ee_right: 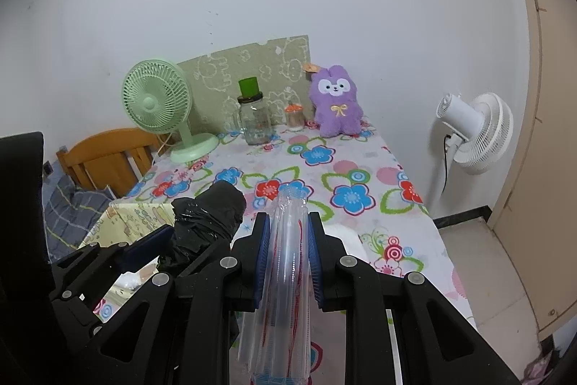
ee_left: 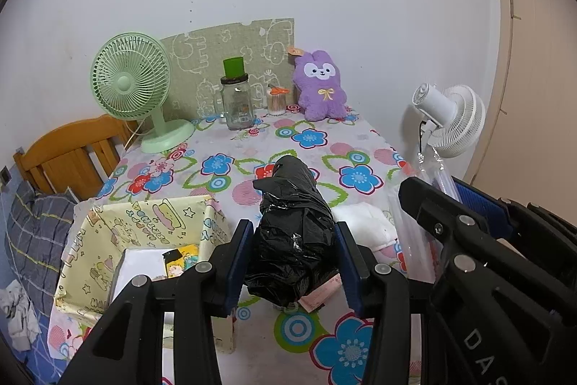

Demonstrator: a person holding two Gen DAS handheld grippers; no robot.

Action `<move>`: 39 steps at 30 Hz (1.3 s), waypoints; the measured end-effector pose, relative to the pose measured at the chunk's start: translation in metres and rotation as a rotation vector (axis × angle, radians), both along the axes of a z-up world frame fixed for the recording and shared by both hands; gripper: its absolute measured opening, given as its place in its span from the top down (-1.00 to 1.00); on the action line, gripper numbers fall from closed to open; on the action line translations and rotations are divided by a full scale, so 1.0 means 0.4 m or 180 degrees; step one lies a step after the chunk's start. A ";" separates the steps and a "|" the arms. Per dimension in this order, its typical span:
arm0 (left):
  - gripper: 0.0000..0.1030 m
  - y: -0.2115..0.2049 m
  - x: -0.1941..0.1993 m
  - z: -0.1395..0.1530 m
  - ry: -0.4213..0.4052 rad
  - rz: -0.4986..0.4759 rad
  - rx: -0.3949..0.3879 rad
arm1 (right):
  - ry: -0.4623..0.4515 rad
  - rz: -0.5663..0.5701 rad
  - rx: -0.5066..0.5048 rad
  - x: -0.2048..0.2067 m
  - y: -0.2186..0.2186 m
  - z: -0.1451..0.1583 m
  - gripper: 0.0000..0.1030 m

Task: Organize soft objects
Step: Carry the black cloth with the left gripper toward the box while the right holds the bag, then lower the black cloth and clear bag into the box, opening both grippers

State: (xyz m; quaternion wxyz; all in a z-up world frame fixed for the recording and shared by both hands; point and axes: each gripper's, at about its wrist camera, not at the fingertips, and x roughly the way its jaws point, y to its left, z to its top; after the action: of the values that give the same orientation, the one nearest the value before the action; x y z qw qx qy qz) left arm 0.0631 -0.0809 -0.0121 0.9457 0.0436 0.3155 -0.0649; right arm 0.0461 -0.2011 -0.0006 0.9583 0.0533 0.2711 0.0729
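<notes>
- Right now the left gripper point(ee_left: 294, 253) has its jaws partly closed on a crumpled black plastic bag bundle point(ee_left: 292, 226), squeezing it from both sides, above the flower-patterned cloth surface point(ee_left: 310, 139).
- Meanwhile the right gripper point(ee_right: 288, 255) has its jaws nearly shut on a clear, floppy plastic sleeve with red print point(ee_right: 288, 276), which sticks out past the jaws in front and hangs below them.
- Slick film could slide out of either pinch; the black bundle is bulky and held only at its middle, so a jolt may let it drop.
- Just left of the bundle sits the yellow cartoon-printed open box point(ee_left: 144, 233), probably where it should go. Its soft walls may fold in if a load catches the rim.
- Both tools work close together, so they may knock each other or tangle the two plastics.
- Further back, the clear glass jar with a green cup on its lid point(ee_left: 236, 103) and the purple plush rabbit point(ee_left: 319, 85) stand well apart; a wide swing could tip the jar.
</notes>
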 end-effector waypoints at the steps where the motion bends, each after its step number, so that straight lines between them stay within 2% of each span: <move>1: 0.10 0.004 0.002 0.005 -0.0002 0.0001 0.0001 | -0.0003 0.0006 -0.0002 0.000 0.001 0.002 0.54; 18: 0.10 0.080 0.027 0.033 -0.0015 0.0087 -0.0045 | -0.0011 0.0134 -0.0073 0.035 0.082 0.040 0.53; 39: 0.10 0.284 0.069 0.012 0.0098 0.0423 -0.0088 | 0.0110 0.0546 -0.0153 0.093 0.286 0.029 0.53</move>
State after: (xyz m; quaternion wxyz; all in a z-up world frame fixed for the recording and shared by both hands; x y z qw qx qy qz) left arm 0.0907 0.0329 -0.0073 0.9435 0.0084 0.3313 -0.0070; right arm 0.0834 -0.0866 0.0109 0.9447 0.0081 0.2929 0.1473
